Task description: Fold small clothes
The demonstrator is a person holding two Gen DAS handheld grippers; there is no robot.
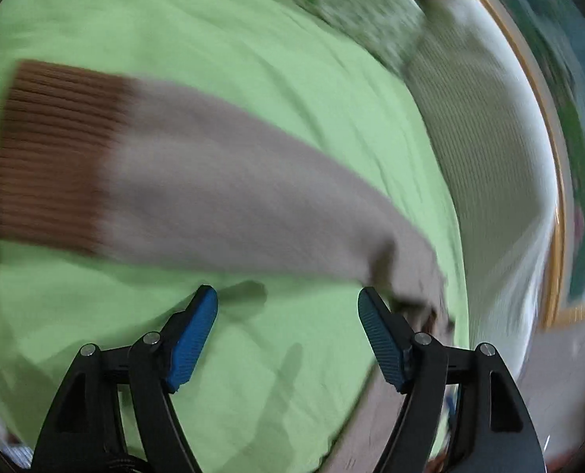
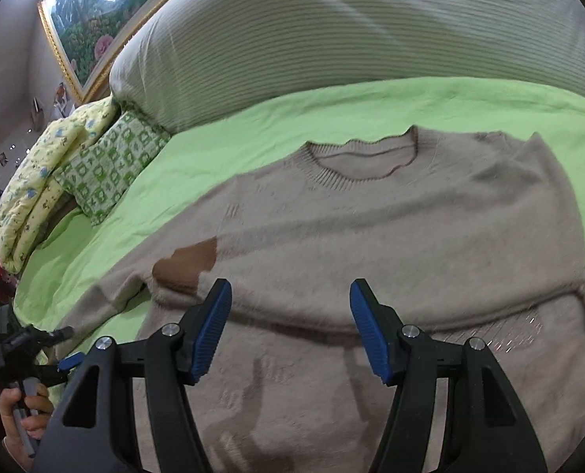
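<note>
A beige knit sweater (image 2: 390, 236) lies flat on the green bedsheet (image 2: 221, 146), neck hole away from me, its lower part folded up across the body. One sleeve (image 1: 221, 193) with a brown ribbed cuff (image 1: 48, 157) stretches across the sheet in the blurred left wrist view. My left gripper (image 1: 288, 303) is open and empty, just short of the sleeve's near edge. My right gripper (image 2: 290, 295) is open and empty, hovering over the sweater's folded front. The left gripper (image 2: 62, 354) also shows at the lower left of the right wrist view, held by a hand.
A large striped grey pillow (image 2: 351, 31) lies along the head of the bed. Folded yellow and green patterned quilts (image 2: 75, 165) sit at the left. A gold-framed picture (image 2: 95, 12) hangs on the wall behind.
</note>
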